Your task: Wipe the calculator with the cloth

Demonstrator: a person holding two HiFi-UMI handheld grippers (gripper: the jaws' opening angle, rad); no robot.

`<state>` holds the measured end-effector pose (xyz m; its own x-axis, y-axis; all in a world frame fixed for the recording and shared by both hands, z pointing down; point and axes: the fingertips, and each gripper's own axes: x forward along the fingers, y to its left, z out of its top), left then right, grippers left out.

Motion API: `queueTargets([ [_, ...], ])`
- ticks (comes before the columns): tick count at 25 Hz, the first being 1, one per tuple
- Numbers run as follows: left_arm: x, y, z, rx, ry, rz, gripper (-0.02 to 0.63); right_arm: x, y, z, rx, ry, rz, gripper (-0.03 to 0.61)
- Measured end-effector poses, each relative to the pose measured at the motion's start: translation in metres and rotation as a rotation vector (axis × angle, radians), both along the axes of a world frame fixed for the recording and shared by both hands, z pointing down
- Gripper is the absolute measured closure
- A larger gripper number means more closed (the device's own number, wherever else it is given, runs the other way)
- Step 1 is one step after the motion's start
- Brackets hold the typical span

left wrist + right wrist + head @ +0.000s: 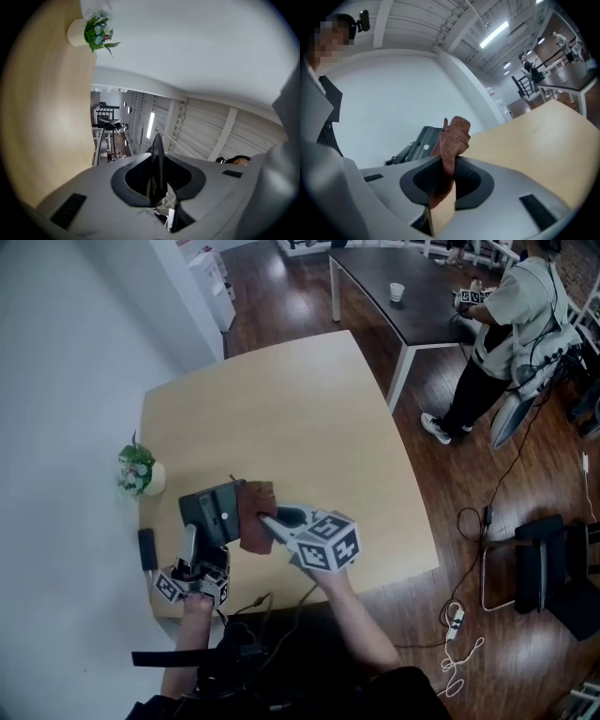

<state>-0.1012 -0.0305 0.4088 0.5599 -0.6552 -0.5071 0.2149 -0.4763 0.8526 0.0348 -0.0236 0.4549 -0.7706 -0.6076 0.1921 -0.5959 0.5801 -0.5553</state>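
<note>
The calculator (211, 512) is held tilted over the desk's (281, 409) 7 o'clock corner, its edge clamped in the left tongs (199, 554). At its 3 o'clock, the cloth (256, 517), pinched in the right tongs (272, 521), seems to lie against it. Wiping looks under way, not finished.

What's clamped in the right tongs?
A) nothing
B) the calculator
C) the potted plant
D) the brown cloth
D: the right gripper view shows the brown cloth pinched in the right tongs. The calculator sits edge-on in the left tongs.
</note>
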Motion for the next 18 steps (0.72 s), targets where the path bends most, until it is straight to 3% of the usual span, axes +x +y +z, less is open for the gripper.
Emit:
queueTargets([
  [3, -0.002, 0.001, 0.004, -0.012, -0.005, 0.000, 0.552, 0.042, -0.010, 0.027, -0.049, 0.106, 0.110, 0.514],
  [6, 0.000, -0.001, 0.011, -0.032, -0.044, 0.004, 0.552, 0.049, -0.012, 0.000, 0.044, 0.148, 0.127, 0.514],
  [11, 0.012, 0.003, 0.015, -0.021, -0.103, 0.027, 0.552, -0.008, -0.024, -0.074, 0.380, 0.354, 0.011, 0.512],
  [15, 0.026, 0.006, 0.013, 0.007, -0.174, 0.043, 0.551, -0.054, -0.024, -0.073, 0.477, 0.509, -0.100, 0.512],
  [18, 0.026, 0.004, 0.014, 0.001, -0.197, 0.037, 0.546, -0.064, -0.011, -0.063, 0.510, 0.597, -0.134, 0.512],
])
